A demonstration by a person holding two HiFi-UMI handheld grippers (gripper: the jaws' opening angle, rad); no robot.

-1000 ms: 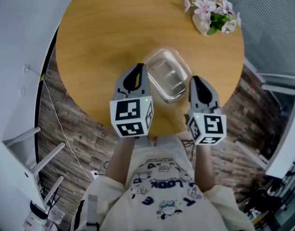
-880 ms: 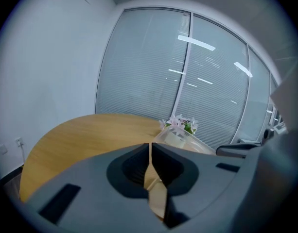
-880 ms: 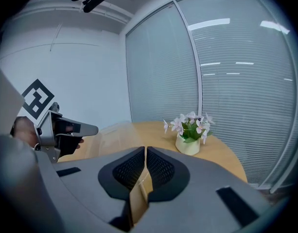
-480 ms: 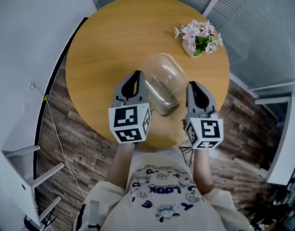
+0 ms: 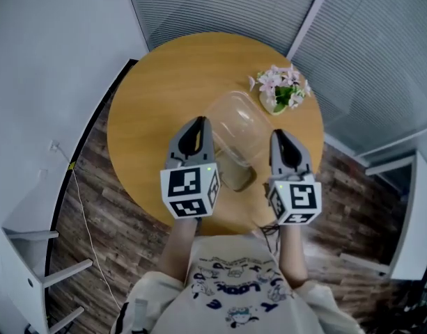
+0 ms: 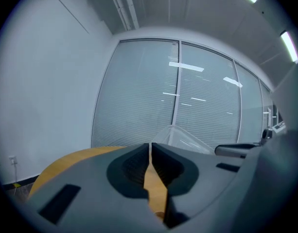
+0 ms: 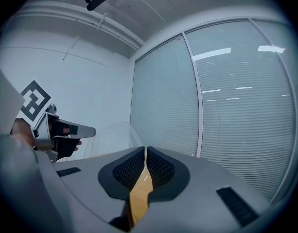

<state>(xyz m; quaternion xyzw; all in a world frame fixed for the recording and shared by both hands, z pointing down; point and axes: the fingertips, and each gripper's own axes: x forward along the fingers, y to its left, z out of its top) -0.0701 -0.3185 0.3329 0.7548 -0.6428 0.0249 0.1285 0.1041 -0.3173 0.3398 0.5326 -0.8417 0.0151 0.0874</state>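
Observation:
A clear plastic container (image 5: 235,132) sits between my two grippers, and it looks raised off the round wooden table (image 5: 157,96), tilted up at its far end. My left gripper (image 5: 196,122) is against its left side and my right gripper (image 5: 278,136) against its right side. Both pairs of jaws are shut with nothing between them. In the left gripper view the container (image 6: 184,138) shows just right of the left gripper (image 6: 149,147). In the right gripper view the container (image 7: 114,136) stands left of the right gripper (image 7: 145,152), with the left gripper (image 7: 56,134) beyond it.
A small pot of pink flowers (image 5: 279,92) stands at the table's far right edge. Window blinds (image 5: 220,9) run behind the table and a white wall (image 5: 53,61) lies to the left. Wood-plank floor (image 5: 109,207) and a cable surround the table.
Both grippers and the container have risen and tilted upward. The table looks smaller and farther in the head view. The flowers have dropped out of both gripper views.

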